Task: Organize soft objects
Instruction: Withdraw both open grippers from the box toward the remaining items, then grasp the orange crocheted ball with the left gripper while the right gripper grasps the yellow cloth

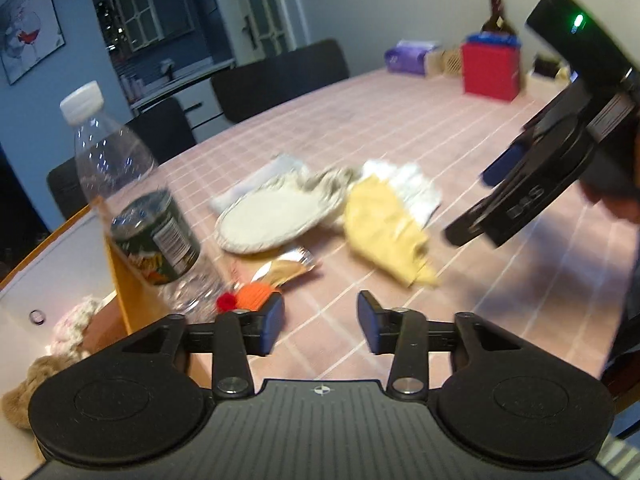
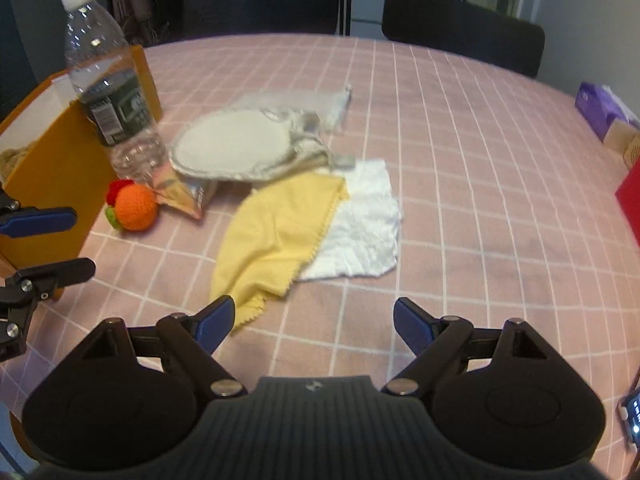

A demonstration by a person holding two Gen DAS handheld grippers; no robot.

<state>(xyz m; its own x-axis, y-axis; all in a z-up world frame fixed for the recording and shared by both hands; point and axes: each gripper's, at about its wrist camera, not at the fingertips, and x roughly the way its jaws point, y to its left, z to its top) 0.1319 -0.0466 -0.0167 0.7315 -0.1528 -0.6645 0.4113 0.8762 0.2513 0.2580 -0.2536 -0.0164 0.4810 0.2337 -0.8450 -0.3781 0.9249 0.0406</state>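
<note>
Cloths sit mid-worktop (image 2: 460,128): yellow cloth (image 2: 276,236) overlaps the white cloth (image 2: 360,232), grey slipper (image 2: 236,148) just behind them. Crocheted orange (image 2: 136,208) lies near the water bottle (image 2: 108,92), beside the orange box (image 2: 52,184). Right gripper (image 2: 314,324) hovers over the yellow cloth's near corner, fingers spread, empty. Left gripper (image 1: 320,324) fingers apart, nothing between them.

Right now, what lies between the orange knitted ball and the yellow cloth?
In the right wrist view, a crumpled snack wrapper lies between the orange knitted ball and the yellow cloth.
</note>
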